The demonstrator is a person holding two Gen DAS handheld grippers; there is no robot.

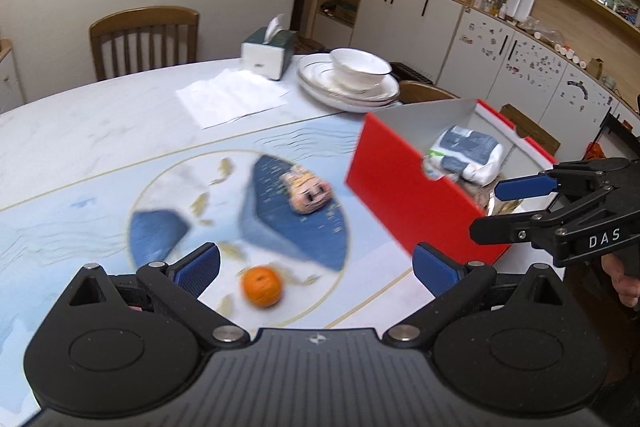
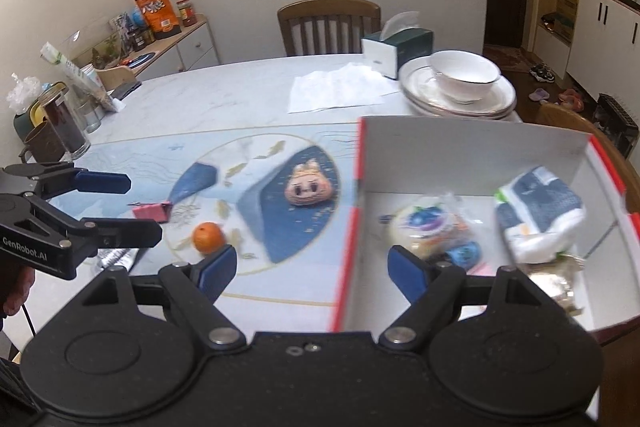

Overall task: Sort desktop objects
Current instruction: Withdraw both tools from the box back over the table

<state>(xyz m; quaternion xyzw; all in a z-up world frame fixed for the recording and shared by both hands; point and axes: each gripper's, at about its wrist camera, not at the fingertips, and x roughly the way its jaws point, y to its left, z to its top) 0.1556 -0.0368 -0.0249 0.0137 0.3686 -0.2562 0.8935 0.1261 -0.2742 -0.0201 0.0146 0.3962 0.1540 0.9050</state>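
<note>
1. Sitting at the table's (image 2: 224, 99) right edge, the red box (image 2: 348, 247) is the largest piece and the likely destination; it looks like light, stiff card and already holds a soft white-and-navy pack (image 2: 540, 211), a crinkly wrapped snack (image 2: 432, 227) and something gold that is too blurred to name.
2. Lying on the mat (image 2: 280, 267) near the table's middle, well apart from the box, the plush face (image 2: 307, 189) looks soft and very light; it should squash under the pads, so a pinch across its narrow middle seems safest.
3. Resting nearer the front edge, left of the plush, the orange (image 1: 262, 286) looks firm, round and smooth-skinned, so it may roll or slip; I would grip it across its widest part with gentle pressure.
4. Showing only in the right wrist view, the pink clip (image 2: 152, 211) lies just left of the orange; it looks small, stiff and low, best taken by its flat body.
5. Hovering over the orange, the left gripper (image 1: 316, 267) is spread wide and holds nothing.
6. Hanging above the box's near wall, the right gripper (image 2: 312, 269) is likewise spread and empty.
</note>
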